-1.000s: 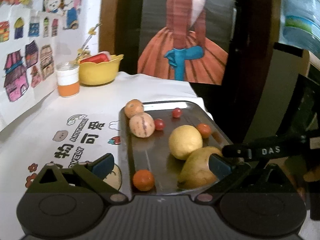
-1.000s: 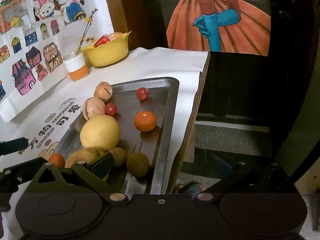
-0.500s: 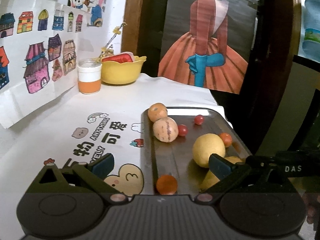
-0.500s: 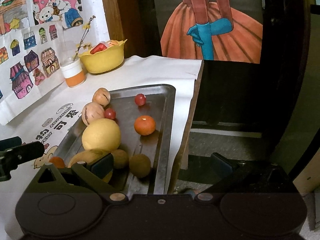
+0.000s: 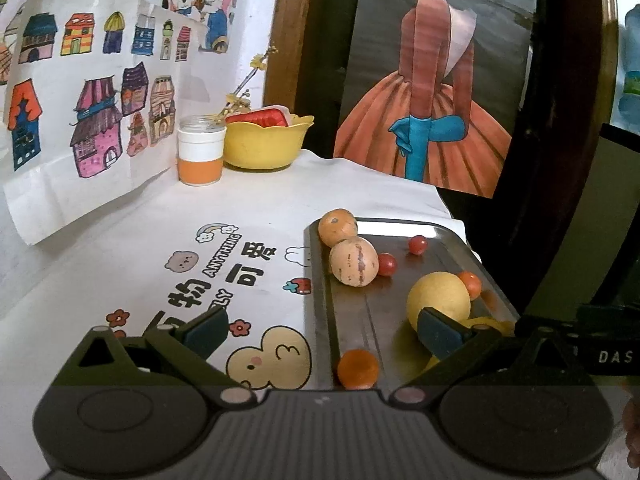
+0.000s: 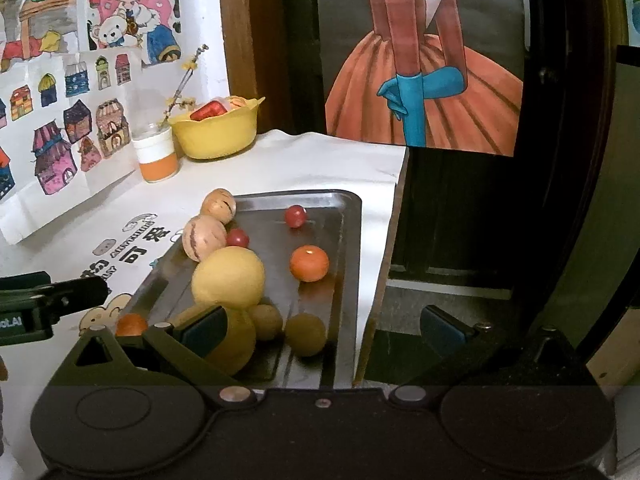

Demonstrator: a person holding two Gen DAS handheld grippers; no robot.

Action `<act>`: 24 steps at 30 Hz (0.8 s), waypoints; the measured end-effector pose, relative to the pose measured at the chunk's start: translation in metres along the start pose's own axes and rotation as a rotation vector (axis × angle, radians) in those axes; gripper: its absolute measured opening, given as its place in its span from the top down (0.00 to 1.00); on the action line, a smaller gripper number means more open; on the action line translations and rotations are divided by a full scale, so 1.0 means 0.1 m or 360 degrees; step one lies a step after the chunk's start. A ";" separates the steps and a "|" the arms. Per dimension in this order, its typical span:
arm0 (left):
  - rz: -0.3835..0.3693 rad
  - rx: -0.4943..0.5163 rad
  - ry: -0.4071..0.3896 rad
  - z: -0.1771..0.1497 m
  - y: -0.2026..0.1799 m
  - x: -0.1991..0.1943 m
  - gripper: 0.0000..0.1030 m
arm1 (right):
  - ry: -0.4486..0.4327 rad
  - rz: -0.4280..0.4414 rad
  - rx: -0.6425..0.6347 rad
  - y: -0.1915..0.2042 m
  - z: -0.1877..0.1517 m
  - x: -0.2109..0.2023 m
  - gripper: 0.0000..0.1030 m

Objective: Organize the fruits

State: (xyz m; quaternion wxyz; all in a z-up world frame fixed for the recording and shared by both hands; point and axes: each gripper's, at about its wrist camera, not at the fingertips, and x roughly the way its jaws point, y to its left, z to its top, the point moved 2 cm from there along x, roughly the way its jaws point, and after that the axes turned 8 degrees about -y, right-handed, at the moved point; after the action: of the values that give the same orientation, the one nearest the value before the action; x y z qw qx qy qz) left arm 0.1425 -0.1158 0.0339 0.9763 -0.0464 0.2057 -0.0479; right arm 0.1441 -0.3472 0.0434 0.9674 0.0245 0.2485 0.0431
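Both the left gripper (image 5: 322, 330) and right gripper (image 6: 322, 326) gape wide, empty; nudging the shallow steel tray (image 6: 348, 240) could roll the round yellow fruit (image 6: 228, 278) off

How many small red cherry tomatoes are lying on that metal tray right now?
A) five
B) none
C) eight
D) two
D: one cherry tomato lies alone toward the far end of the metal tray, and a second cherry tomato sits against a striped tan fruit; the other round fruits are orange, yellow or brown.

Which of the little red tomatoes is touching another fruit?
The cherry tomato against the striped tan fruit. The other tomato sits alone on bare tray.
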 end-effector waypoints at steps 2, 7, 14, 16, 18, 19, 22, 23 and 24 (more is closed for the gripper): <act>0.0008 -0.0011 -0.0010 -0.01 0.02 -0.02 0.00 | -0.0013 -0.0002 -0.0001 0.03 0.00 -0.03 0.01; 0.0025 -0.0047 -0.0027 -0.02 0.11 -0.08 0.01 | -0.0042 -0.0007 -0.0022 0.10 0.01 -0.11 0.01; 0.0052 -0.0110 -0.0042 -0.03 0.23 -0.14 0.00 | -0.0069 0.0001 -0.0080 0.23 0.02 -0.19 0.01; 0.0060 -0.0121 -0.0045 -0.03 0.26 -0.16 0.00 | -0.0079 0.0004 -0.0098 0.28 0.03 -0.22 0.01; 0.0061 -0.0132 -0.0046 -0.04 0.29 -0.18 0.00 | -0.0092 0.0010 -0.0115 0.32 0.02 -0.25 0.01; 0.0061 -0.0138 -0.0049 -0.04 0.31 -0.20 0.00 | -0.0098 0.0014 -0.0122 0.33 0.03 -0.27 0.01; 0.0070 -0.0147 -0.0066 -0.06 0.35 -0.24 0.00 | -0.0106 0.0027 -0.0137 0.38 0.02 -0.31 0.01; 0.0074 -0.0149 -0.0071 -0.06 0.36 -0.26 0.00 | -0.0108 0.0030 -0.0141 0.40 0.02 -0.32 0.01; 0.0078 -0.0151 -0.0078 -0.07 0.37 -0.27 0.00 | -0.0112 0.0032 -0.0145 0.42 0.01 -0.33 0.01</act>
State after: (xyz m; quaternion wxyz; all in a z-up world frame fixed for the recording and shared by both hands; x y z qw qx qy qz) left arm 0.1175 -0.0765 0.0343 0.9787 -0.0887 0.1849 -0.0131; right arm 0.1130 -0.3089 0.0633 0.9751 -0.0156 0.2119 0.0631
